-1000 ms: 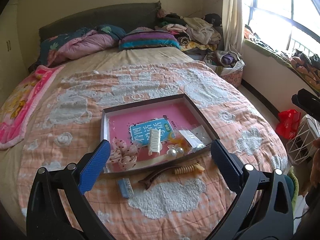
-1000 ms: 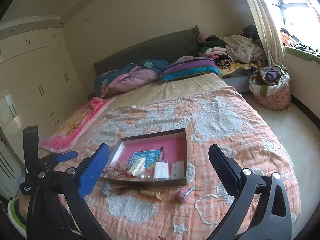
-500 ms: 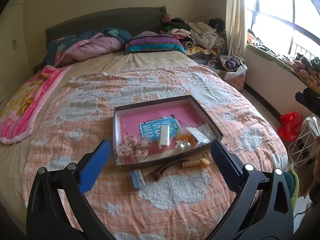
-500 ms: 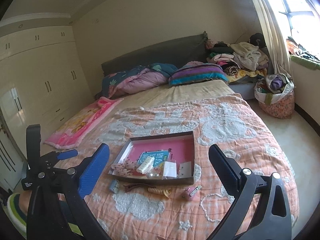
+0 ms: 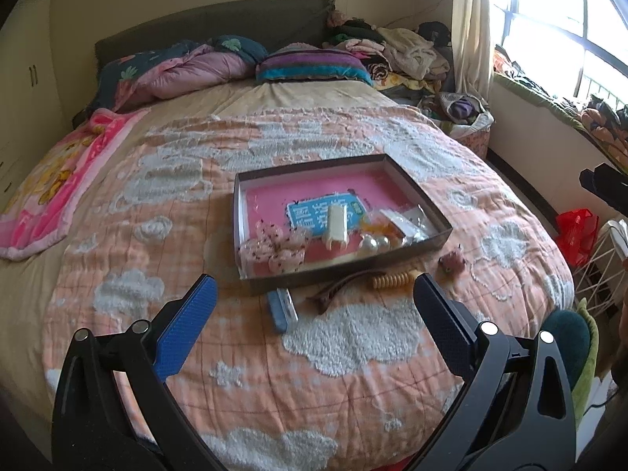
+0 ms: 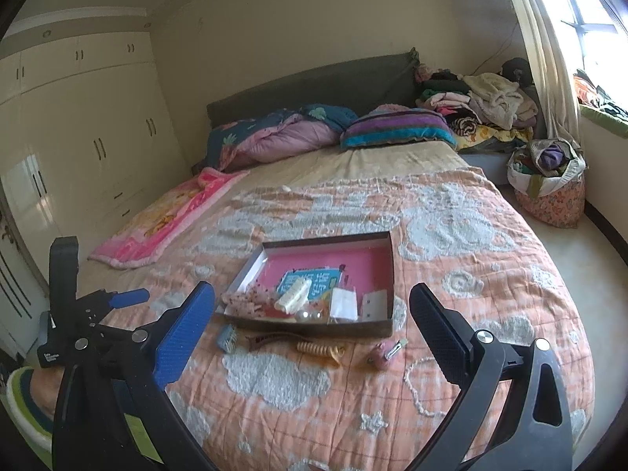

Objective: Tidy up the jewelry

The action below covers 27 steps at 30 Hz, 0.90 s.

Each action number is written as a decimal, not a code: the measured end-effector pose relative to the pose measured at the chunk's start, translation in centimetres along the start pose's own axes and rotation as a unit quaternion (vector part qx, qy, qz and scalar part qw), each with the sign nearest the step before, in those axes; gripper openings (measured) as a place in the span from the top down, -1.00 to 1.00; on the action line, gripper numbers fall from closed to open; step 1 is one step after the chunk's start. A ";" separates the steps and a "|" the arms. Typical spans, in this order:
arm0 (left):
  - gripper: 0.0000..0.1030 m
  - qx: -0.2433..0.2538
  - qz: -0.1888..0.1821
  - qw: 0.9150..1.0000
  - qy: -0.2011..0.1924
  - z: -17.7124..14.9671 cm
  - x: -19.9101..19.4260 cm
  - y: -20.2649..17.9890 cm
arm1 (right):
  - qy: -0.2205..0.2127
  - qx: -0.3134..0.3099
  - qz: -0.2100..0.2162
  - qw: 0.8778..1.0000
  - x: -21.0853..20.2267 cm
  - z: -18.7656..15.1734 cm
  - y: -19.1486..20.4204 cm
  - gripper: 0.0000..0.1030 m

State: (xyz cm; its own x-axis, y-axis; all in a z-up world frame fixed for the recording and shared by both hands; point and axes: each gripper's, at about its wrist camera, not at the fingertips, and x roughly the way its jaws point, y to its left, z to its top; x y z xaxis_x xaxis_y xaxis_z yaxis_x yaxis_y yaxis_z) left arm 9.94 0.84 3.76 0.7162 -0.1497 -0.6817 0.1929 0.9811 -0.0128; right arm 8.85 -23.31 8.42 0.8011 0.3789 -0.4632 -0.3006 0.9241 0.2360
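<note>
A: While the left wrist view looks down the bed (image 5: pixel 117 274), what does the left hand-held gripper (image 5: pixel 314 306) have?

B: Nothing. Its jaws are spread wide above the peach quilt with white clouds. Beyond them lies a shallow box (image 5: pixel 408 186) with dark walls and a pink floor. Inside it: pale pink spotted bows (image 5: pixel 271 249) at the near left corner, a cream hair clip (image 5: pixel 335 225) lying on a blue card, two pearls (image 5: pixel 375 242) and clear packets (image 5: pixel 408 223) to the right.

A: And outside the box?

B: Just before its near wall, on the quilt: a small blue clip (image 5: pixel 282 308), a long brown clip (image 5: pixel 345 284), a tan spiral piece (image 5: pixel 390 279) touching its end, and a small pink item (image 5: pixel 451 262) near the box's right corner.

A: Whereas the right wrist view?

B: The right hand-held gripper (image 6: pixel 312 324) is likewise wide open and empty. The same box (image 6: pixel 386 274) sits mid-bed, its contents crowded at the near end. The blue clip (image 6: pixel 225 336), brown clip (image 6: pixel 271 339), spiral piece (image 6: pixel 320 349) and pink item (image 6: pixel 382 357) lie in a row in front of it. A white beaded strand (image 6: pixel 412 376) curves over the quilt further right. The left hand-held gripper (image 6: pixel 125 298) shows at the left edge; from here I cannot tell its opening.
</note>
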 end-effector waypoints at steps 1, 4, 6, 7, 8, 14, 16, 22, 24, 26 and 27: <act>-0.82 0.000 0.000 1.000 0.002 -0.3 0.1 0.0 | 0.002 -0.002 -0.001 1.000 0.1 -0.1 0.1 -0.92; -0.82 0.000 0.001 1.000 0.007 -1.0 0.2 0.0 | 0.009 -0.008 -0.002 1.000 0.5 -0.8 0.3 -0.92; -0.82 0.000 0.001 1.000 0.011 -1.4 0.3 0.1 | 0.014 -0.017 -0.005 1.000 0.8 -1.3 0.6 -0.92; -0.82 0.001 0.001 1.000 0.014 -1.7 0.4 0.0 | 0.017 -0.022 -0.006 1.000 0.9 -1.7 0.7 -0.92; -0.82 0.003 0.001 1.000 0.015 -1.8 0.4 0.0 | 0.020 -0.025 -0.007 0.999 1.0 -2.0 0.8 -0.92; -0.82 0.012 0.003 1.000 0.024 -2.8 0.9 -0.3 | 0.041 -0.037 -0.014 0.998 1.9 -3.8 1.2 -0.92; -0.82 0.011 0.004 1.000 0.028 -3.1 1.0 -0.2 | 0.045 -0.040 -0.015 0.998 2.2 -4.2 1.4 -0.92; -0.82 0.016 0.000 0.999 0.038 -4.2 1.3 -0.4 | 0.070 -0.050 -0.024 0.996 3.2 -6.1 1.3 -0.92; -0.82 0.017 0.001 0.999 0.040 -4.5 1.4 -0.3 | 0.078 -0.050 -0.026 0.995 3.4 -6.7 1.1 -0.92; -0.82 0.017 0.002 0.999 0.045 -4.8 1.6 -0.3 | 0.083 -0.048 -0.028 0.995 3.5 -7.3 0.9 -0.92; -0.82 0.018 0.003 0.999 0.047 -5.0 1.7 -0.4 | 0.088 -0.047 -0.029 0.995 3.5 -7.6 0.8 -0.92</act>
State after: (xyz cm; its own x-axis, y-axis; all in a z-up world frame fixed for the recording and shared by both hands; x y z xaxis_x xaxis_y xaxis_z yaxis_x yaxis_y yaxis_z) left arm 7.72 0.84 -1.06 0.6523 -0.1301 -0.7467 0.2145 0.9766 0.0172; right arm 7.50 -20.88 0.48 0.7184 0.3208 -0.6172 -0.3110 0.9418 0.1275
